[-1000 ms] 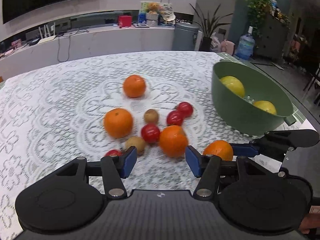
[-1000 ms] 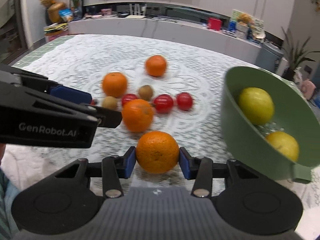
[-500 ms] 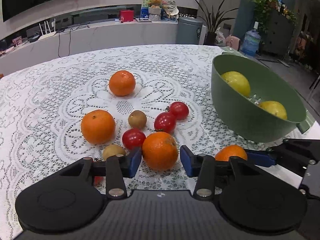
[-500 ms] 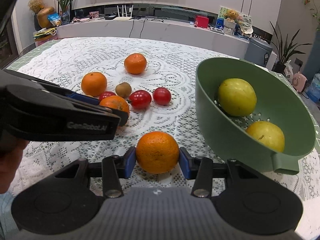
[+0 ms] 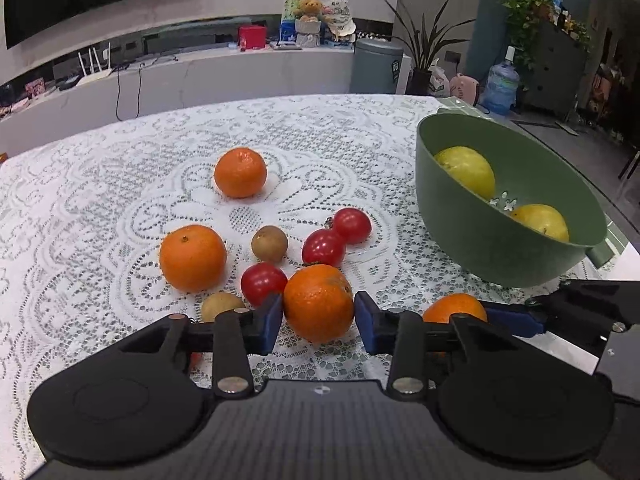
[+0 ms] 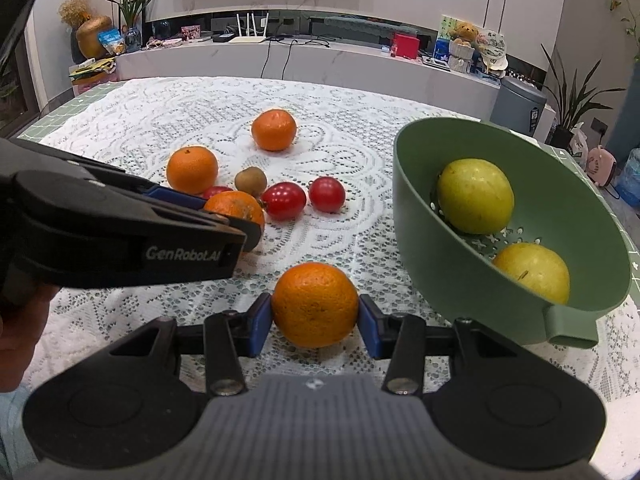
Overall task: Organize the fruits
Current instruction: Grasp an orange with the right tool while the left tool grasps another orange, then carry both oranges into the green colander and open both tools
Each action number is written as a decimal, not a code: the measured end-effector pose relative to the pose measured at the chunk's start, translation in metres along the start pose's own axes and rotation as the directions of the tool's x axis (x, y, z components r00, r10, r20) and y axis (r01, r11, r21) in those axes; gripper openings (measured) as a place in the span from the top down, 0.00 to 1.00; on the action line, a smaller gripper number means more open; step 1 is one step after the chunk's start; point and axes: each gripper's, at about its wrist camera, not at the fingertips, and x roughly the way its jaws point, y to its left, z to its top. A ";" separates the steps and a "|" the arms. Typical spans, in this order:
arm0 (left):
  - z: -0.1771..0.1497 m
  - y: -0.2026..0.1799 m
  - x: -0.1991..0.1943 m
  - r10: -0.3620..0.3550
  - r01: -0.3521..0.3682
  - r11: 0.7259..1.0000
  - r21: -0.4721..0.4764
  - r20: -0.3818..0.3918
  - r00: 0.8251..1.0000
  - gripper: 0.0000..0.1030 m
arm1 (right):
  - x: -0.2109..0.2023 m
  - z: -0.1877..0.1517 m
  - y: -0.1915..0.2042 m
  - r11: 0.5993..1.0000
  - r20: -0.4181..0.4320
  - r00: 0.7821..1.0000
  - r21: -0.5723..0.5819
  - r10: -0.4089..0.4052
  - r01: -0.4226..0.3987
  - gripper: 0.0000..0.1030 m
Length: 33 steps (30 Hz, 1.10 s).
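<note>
Four oranges in play: the left gripper [image 5: 319, 320], jaws closing, has one orange [image 5: 319, 302] between its pads, the right gripper [image 6: 316, 325] pinches another [image 6: 315, 304]. Two loose oranges sit at eleven o'clock on the lace surface [image 5: 100, 208]. Three tomatoes, two kiwis between them. At two o'clock, the green bowl [image 6: 424, 216] holds two yellow fruits.

Both claws angled down, each around an orange

The left claw [image 5: 319, 317] is closing, its blue pads flanking an orange [image 5: 319, 302]. To its right, the right claw [image 6: 315, 324] clamps another orange [image 6: 315, 305].
</note>
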 end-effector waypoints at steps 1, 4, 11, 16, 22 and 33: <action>0.000 0.000 -0.003 0.000 0.000 1.000 0.001 0.004 1.000 0.58 | -0.002 0.000 0.001 1.000 0.005 1.000 -0.003 0.001 -0.001 0.58; 0.001 0.000 -0.012 -0.003 0.003 1.000 -0.004 0.015 1.000 0.58 | -0.008 0.001 0.005 1.000 0.024 1.000 -0.019 0.005 -0.005 0.58; 0.003 -0.001 -0.027 0.000 0.000 1.000 -0.001 0.034 0.999 0.58 | -0.026 0.005 0.010 0.999 0.073 0.997 -0.045 0.013 -0.010 0.58; 0.007 -0.002 -0.042 -0.002 0.003 1.000 -0.011 0.065 0.998 0.58 | -0.040 0.009 0.009 0.998 0.115 0.993 -0.058 0.005 0.001 0.58; 0.017 -0.007 -0.058 -0.025 0.027 0.999 -0.017 0.107 0.994 0.58 | -0.061 0.016 -0.002 0.996 0.173 0.985 -0.077 -0.024 0.038 0.58; 0.035 -0.031 -0.067 -0.088 0.082 0.995 0.048 0.141 0.986 0.58 | -0.086 0.034 -0.043 0.990 0.212 0.974 -0.100 -0.076 0.099 0.58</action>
